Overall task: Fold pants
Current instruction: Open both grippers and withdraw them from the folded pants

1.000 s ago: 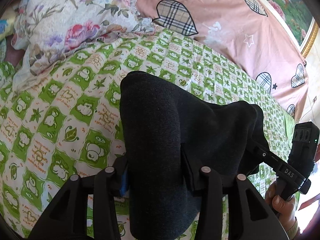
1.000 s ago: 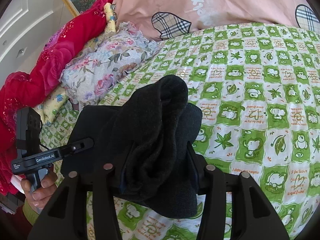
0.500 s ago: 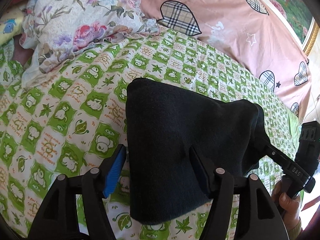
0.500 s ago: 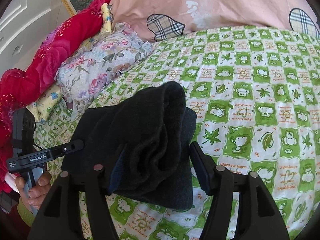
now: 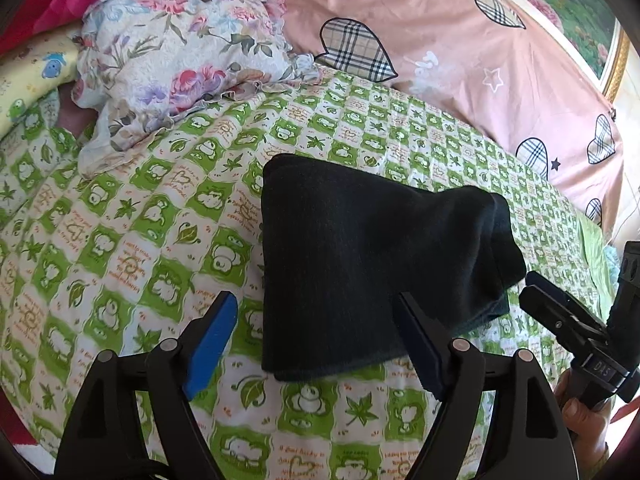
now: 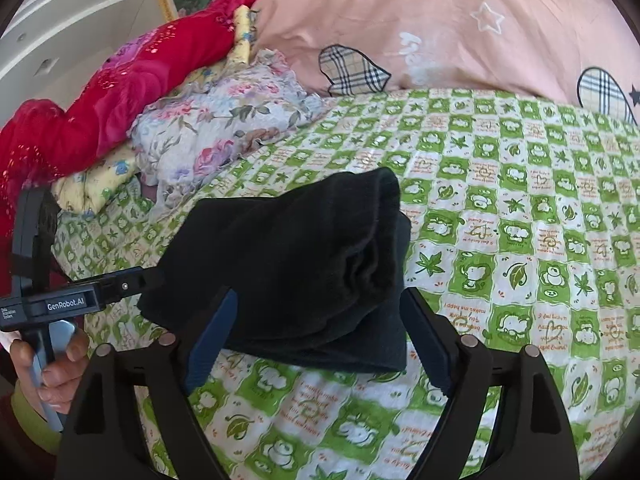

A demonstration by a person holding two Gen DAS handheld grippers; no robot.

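Observation:
The black pants [image 5: 360, 256] lie folded into a thick bundle on the green checked bedsheet [image 5: 160, 216]; they also show in the right wrist view [image 6: 304, 264]. My left gripper [image 5: 316, 324] is open, its blue-padded fingers standing either side of the bundle's near edge without touching it. My right gripper [image 6: 320, 320] is open too, its fingers wide around the bundle's other near edge. The right gripper shows at the right of the left wrist view [image 5: 560, 312], the left gripper at the left of the right wrist view [image 6: 120, 284].
A floral pillow [image 5: 180, 60] and a red blanket [image 6: 120, 80] lie at the head of the bed. A pink quilt with plaid hearts [image 5: 460, 60] lies along the far side. A framed picture [image 5: 580, 12] hangs behind.
Both grippers have opened and let go of the pants, then drawn back a little. The bundle now rests flat on the sheet.

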